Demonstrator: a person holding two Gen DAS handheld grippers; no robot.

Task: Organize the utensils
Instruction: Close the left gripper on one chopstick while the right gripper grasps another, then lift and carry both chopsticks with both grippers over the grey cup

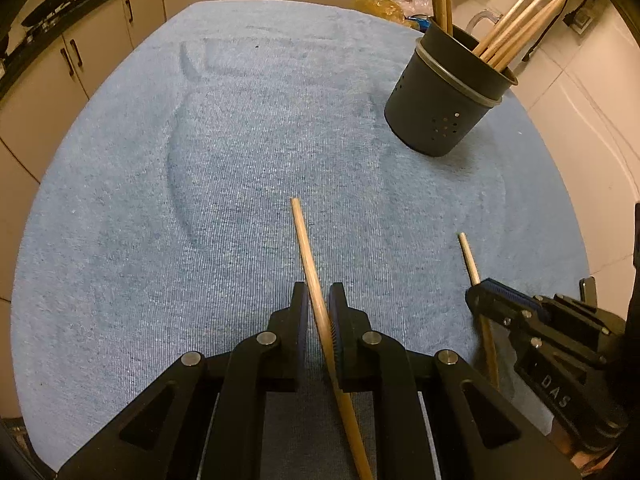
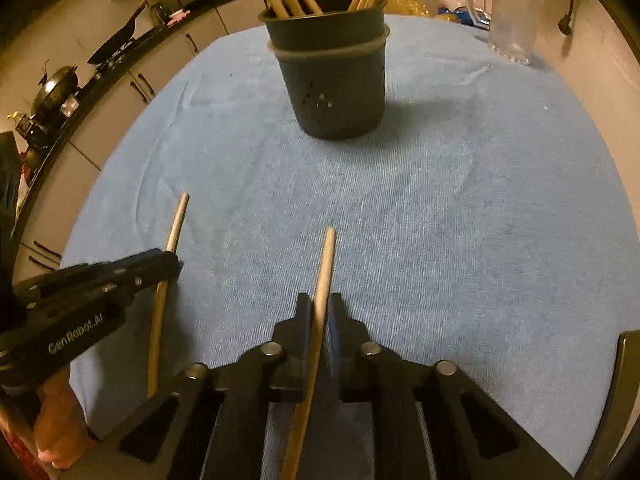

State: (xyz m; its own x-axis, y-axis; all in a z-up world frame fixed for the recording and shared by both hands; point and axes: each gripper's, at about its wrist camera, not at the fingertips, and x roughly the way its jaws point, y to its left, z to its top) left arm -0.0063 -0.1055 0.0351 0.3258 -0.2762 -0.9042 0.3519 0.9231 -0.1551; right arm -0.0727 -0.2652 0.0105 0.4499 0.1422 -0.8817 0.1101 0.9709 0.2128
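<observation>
A dark utensil cup (image 1: pixel 442 100) (image 2: pixel 332 80) with several wooden chopsticks in it stands on the blue cloth (image 1: pixel 240 160) (image 2: pixel 460 208). My left gripper (image 1: pixel 319 300) is shut on a wooden chopstick (image 1: pixel 306 248) that points forward over the cloth. It also shows at the left of the right wrist view (image 2: pixel 170 264) with its chopstick (image 2: pixel 176 224). My right gripper (image 2: pixel 320 308) is shut on another wooden chopstick (image 2: pixel 326 264). It shows at the right of the left wrist view (image 1: pixel 480 292) with its chopstick (image 1: pixel 468 256).
A clear glass pitcher (image 2: pixel 508 16) stands behind the cup at the far right. Kitchen cabinets (image 1: pixel 100 48) and a counter with pans (image 2: pixel 60 88) run along the far left. Plastic bags (image 1: pixel 380 4) lie beyond the cloth's far edge.
</observation>
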